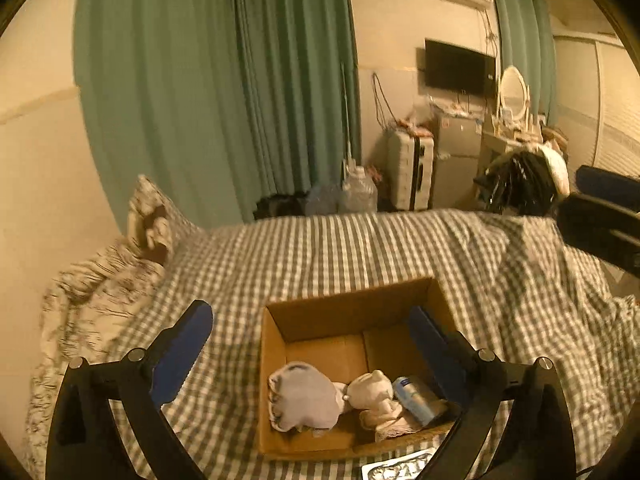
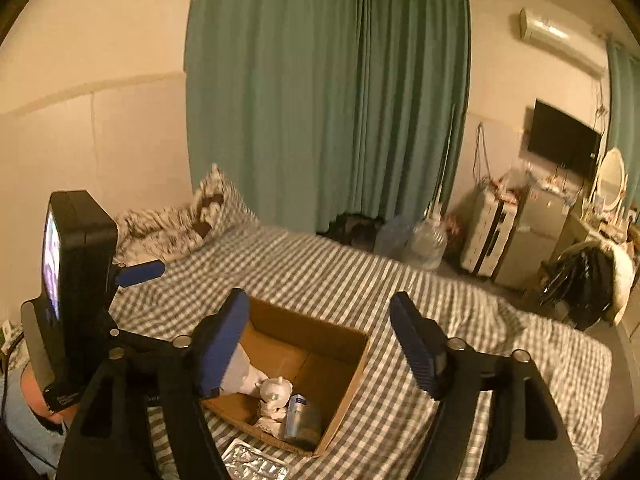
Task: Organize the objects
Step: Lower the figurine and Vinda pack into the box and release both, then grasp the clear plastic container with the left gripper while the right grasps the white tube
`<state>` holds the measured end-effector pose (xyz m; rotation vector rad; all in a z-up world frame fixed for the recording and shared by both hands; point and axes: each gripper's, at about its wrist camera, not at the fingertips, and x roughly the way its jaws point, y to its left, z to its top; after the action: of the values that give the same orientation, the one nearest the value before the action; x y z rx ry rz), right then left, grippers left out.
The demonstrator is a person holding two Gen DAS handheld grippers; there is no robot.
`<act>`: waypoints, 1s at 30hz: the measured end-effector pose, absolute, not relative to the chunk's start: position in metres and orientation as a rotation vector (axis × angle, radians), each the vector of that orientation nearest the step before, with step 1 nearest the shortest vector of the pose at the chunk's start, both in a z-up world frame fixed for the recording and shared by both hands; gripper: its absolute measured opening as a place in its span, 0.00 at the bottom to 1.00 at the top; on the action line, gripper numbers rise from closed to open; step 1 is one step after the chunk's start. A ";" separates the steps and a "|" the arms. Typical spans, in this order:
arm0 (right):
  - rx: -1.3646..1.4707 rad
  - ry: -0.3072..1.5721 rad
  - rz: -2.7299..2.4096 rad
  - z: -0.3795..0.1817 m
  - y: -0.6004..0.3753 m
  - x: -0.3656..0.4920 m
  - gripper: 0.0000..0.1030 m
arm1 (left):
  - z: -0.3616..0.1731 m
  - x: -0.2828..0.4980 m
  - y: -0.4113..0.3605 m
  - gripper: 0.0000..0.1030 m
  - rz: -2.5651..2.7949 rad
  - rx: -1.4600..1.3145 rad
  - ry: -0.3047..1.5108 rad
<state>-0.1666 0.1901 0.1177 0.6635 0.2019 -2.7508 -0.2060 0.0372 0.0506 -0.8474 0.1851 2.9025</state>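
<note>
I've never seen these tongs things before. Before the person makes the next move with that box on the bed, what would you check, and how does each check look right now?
1. Left tongs open and holding nothing: ok.
2. Right tongs open and holding nothing: ok.
3. Cardboard box open at the top, sitting on the checked bedspread: ok.
4. Things already in the box, namely a pale cloth, a small white figurine and a blue-capped bottle, lie low inside: ok.
5. Free room left in the far half of the box: ok.
6. Foil pack near the box still outside it: not ok.
</note>
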 end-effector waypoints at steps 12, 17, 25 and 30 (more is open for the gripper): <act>0.598 0.272 -2.772 0.158 0.206 -0.067 0.92 | 0.095 -0.112 0.026 1.00 3.030 -0.765 0.196; 0.650 0.300 -2.755 0.137 0.209 -0.040 0.93 | 0.078 -0.081 0.026 1.00 3.033 -0.805 0.187; 0.892 0.361 -2.706 0.047 0.213 -0.034 0.94 | 0.006 -0.057 0.025 1.00 3.030 -1.004 0.127; 1.047 0.351 -2.679 -0.006 0.219 -0.047 0.94 | -0.047 -0.050 0.033 1.00 3.026 -1.136 0.150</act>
<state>-0.0467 0.2193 -0.0065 1.0468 0.3508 -2.6790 -0.0499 0.0329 -0.0472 -1.1361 0.1501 3.0264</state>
